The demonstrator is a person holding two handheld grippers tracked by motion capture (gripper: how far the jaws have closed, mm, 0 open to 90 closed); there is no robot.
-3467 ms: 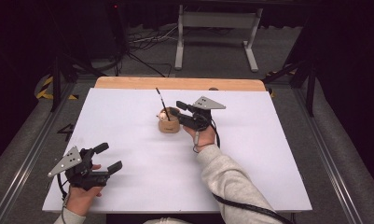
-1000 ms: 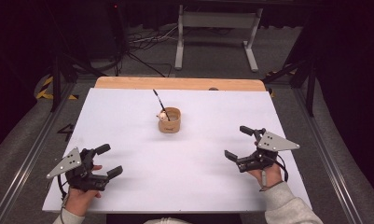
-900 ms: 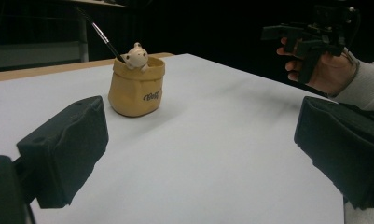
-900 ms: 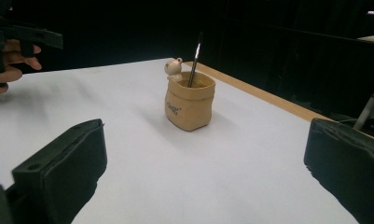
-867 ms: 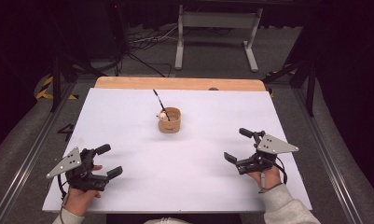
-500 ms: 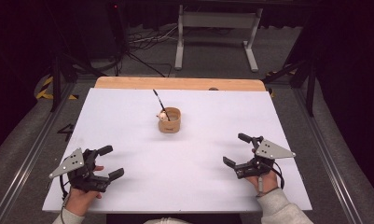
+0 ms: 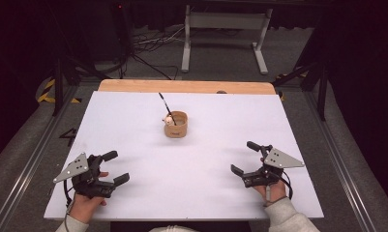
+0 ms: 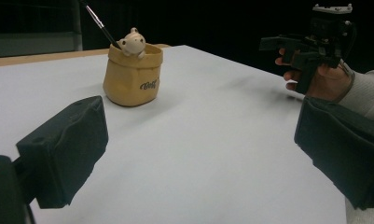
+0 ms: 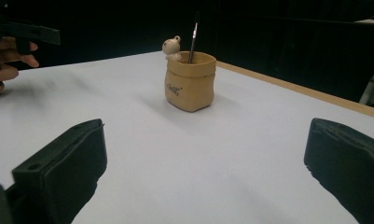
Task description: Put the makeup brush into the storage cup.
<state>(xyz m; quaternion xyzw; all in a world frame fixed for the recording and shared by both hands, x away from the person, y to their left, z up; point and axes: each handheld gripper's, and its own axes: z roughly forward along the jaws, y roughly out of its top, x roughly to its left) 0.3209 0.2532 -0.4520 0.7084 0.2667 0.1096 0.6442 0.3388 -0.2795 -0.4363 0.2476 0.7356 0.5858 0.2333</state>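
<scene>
A small tan pot with a little bear figure on its rim stands upright near the middle of the white table. A thin black paintbrush leans out of it toward the far left. The left gripper view shows the pot ahead to the left; the right gripper view shows the pot with the brush standing in it. My left gripper rests open near the front left edge. My right gripper rests open near the front right. Both hold nothing and lie far from the pot.
The white table top ends in a bare wooden strip along the far side. Past it, on the floor, stand a metal frame and loose cables. Grey rails flank the table on both sides.
My right gripper left the pot, where it was 3.5 s ago, and drew back to the front right of the table. Within the last second both grippers shifted only slightly.
</scene>
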